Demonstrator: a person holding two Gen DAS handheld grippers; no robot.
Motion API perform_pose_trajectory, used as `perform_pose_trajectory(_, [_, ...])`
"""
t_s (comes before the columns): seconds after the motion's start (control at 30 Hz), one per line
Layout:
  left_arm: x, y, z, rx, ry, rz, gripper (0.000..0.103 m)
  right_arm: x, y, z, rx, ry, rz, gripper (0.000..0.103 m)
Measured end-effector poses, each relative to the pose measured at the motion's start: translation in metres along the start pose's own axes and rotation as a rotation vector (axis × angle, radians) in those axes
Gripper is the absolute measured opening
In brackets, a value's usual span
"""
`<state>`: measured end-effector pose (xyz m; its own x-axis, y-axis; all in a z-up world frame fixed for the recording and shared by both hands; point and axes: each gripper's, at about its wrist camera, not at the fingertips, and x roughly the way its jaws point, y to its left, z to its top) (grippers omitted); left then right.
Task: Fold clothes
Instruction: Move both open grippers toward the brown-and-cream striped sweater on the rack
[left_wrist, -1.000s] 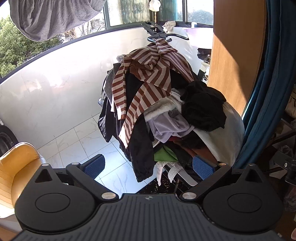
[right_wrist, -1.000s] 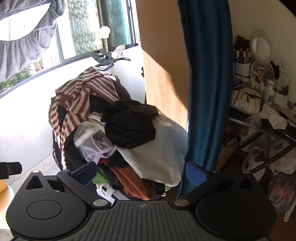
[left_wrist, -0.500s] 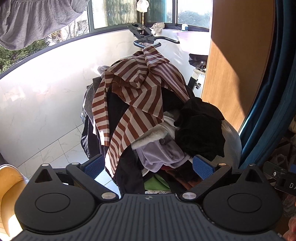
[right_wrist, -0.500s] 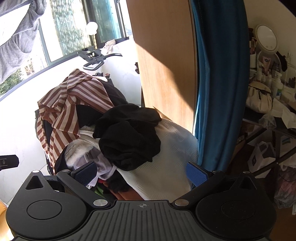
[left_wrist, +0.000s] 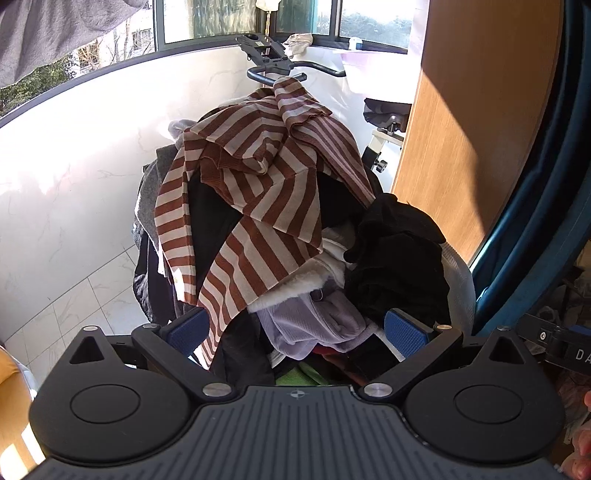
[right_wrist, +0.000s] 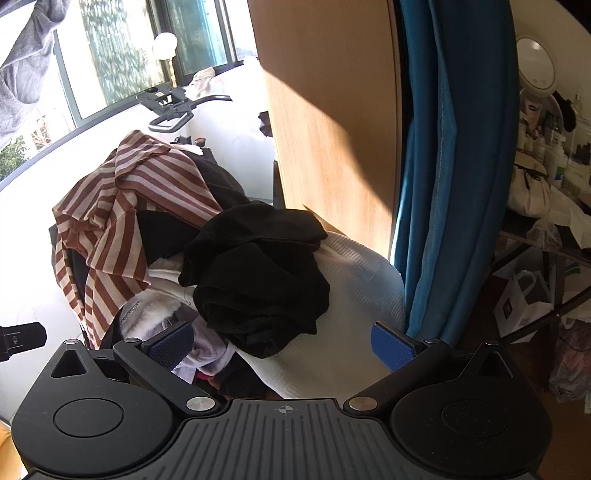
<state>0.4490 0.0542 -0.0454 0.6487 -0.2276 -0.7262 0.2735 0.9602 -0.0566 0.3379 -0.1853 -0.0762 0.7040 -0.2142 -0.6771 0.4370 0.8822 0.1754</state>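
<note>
Left gripper (left_wrist: 295, 330) jaws spread — empty, right gripper (right_wrist: 282, 345) likewise, both facing clothes pile (left_wrist: 295, 240), striped garment (left_wrist: 258, 206) topmost

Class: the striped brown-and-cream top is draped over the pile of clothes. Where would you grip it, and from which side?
Grip the striped top at its loose hanging hem, coming from the front and low. That edge dangles free of the pile, just beyond the open left gripper, so the jaws could probably close on a single layer. Its bunched peak looks caught near the handlebar.
</note>
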Motion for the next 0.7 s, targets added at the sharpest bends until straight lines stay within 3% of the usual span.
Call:
perform_pose_trajectory(0.27, [0.023,0.094,0.044,0.025,-0.032,-0.075,0.103,0.025,0.073,0.011,0.078,-0.064,-0.064,0.102])
perform_pose_trajectory(0.47, [0.04,0.176,0.086,0.033,-0.062,-0.066,0.103,0.044,0.169,0.028,0.039,-0.07,-0.142,0.102])
perform_pose_trajectory(0.7, [0.061,0.228,0.114,0.081,-0.06,-0.089,0.103,0.043,0.238,0.037,0.066,-0.119,-0.185,0.102])
